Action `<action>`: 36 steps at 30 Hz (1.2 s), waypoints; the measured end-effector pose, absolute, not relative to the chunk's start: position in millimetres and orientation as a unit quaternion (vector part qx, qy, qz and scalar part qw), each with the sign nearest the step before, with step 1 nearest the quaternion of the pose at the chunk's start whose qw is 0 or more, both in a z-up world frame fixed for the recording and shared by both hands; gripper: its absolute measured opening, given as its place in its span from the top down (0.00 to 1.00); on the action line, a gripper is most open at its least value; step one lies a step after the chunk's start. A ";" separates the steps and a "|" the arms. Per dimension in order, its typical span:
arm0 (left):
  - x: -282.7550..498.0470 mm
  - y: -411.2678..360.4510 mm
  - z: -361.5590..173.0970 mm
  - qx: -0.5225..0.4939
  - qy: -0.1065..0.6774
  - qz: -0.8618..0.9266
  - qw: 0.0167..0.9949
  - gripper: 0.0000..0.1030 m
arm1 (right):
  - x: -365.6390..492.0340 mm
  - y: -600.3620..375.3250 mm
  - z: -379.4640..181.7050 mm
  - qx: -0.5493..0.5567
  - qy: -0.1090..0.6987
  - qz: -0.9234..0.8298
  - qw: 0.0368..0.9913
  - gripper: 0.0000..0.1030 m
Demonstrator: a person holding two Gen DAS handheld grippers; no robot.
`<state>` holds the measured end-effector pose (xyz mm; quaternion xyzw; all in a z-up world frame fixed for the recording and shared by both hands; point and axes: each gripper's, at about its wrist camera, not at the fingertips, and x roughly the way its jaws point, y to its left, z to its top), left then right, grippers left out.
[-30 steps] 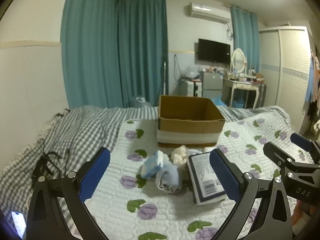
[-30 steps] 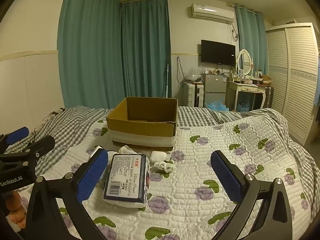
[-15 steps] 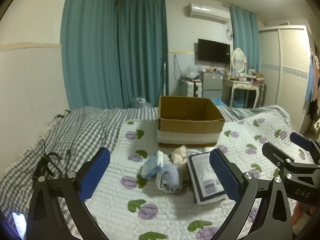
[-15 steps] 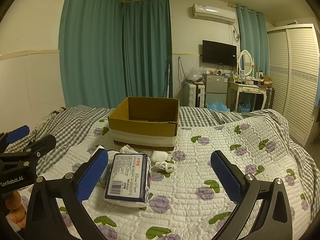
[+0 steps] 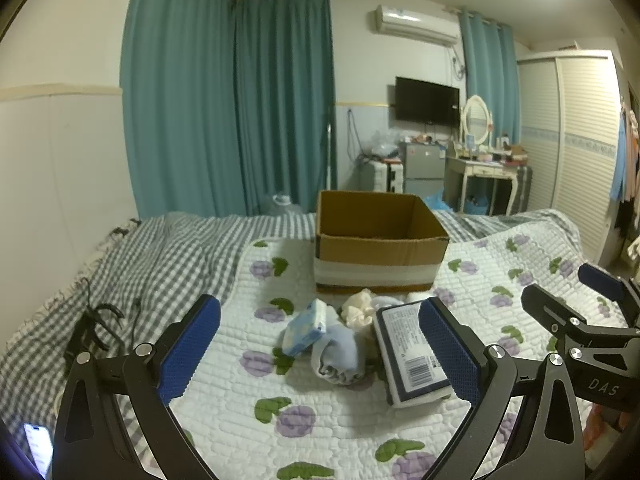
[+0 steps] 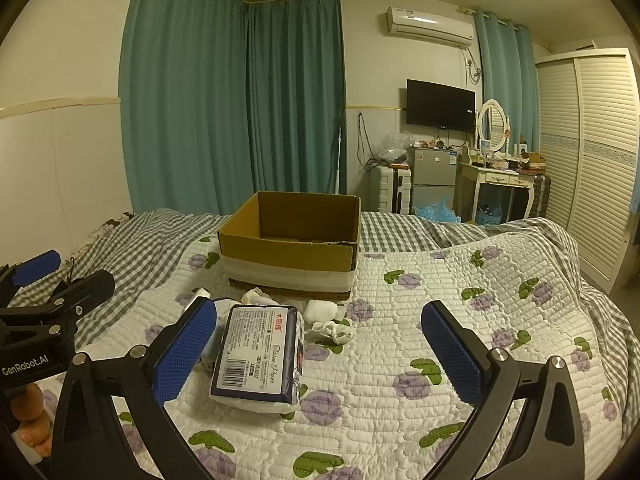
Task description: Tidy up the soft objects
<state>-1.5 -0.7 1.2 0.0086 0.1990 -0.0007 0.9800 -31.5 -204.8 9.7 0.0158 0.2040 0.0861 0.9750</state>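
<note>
Tissue pack (image 6: pixel 258 356) — dark blue label, white wrap, barcode, script "Tissue Paper" — lies flat on floral quilt (image 6: pixel 460 320), near open cardboard box (image 6: pixel 292 244). Left gripper (image 5: pixel 320 352) and right gripper (image 6: pixel 320 350) both spread wide, holding nothing. "GenRobot.AI" on left gripper body.

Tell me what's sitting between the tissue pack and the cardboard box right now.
In the right wrist view, a white rolled sock and a crumpled white one lie on the quilt between the tissue pack and the cardboard box.
</note>
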 end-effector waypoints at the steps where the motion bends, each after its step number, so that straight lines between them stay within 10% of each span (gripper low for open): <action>1: -1.7 -0.9 1.0 0.009 0.199 -0.001 0.980 0.02 | -31.7 -204.9 9.7 0.016 0.204 0.086 0.975 0.00; 36: -3.5 0.3 -2.5 0.008 0.199 0.001 0.980 0.02 | -31.3 -201.1 5.7 0.012 0.209 0.088 0.974 0.00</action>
